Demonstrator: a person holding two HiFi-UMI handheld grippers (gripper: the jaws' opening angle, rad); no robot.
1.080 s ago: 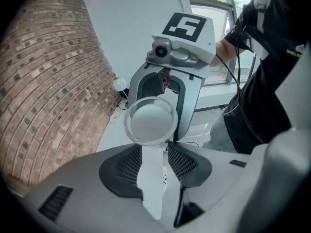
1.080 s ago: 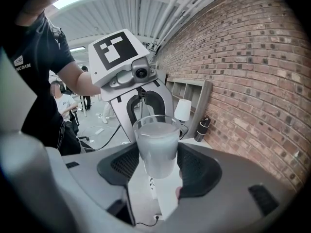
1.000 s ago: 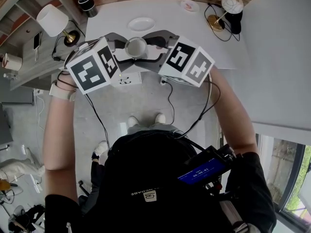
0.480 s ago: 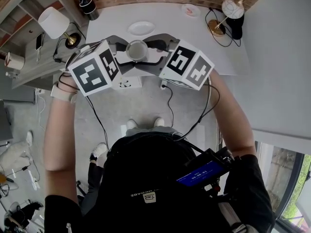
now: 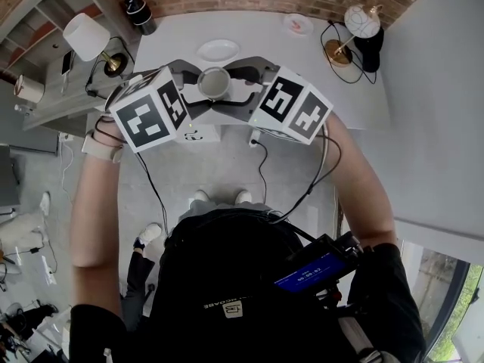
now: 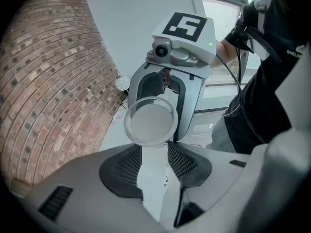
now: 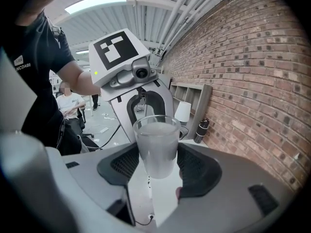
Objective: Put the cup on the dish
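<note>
A frosted clear cup (image 5: 214,83) hangs upright between my two grippers, which face each other above the white table's near edge. My left gripper (image 5: 202,86) closes on it from the left and my right gripper (image 5: 228,86) from the right. In the right gripper view the cup (image 7: 156,147) stands between the right gripper's (image 7: 158,161) two dark pads. In the left gripper view its round rim (image 6: 150,120) sits at the left gripper's (image 6: 154,147) tips. The white dish (image 5: 218,50) lies on the table just beyond the cup.
The white table (image 5: 272,44) runs along a brick wall. A small pink-marked saucer (image 5: 298,25) and a lamp with a brass base (image 5: 355,21) are at its far right. A dark flask (image 5: 139,10) stands at the far left. Cables hang below the table edge.
Both grippers have kept the same hold on the cup. The pair has drifted slightly toward the table and the dish, and the head view has shifted with them.
</note>
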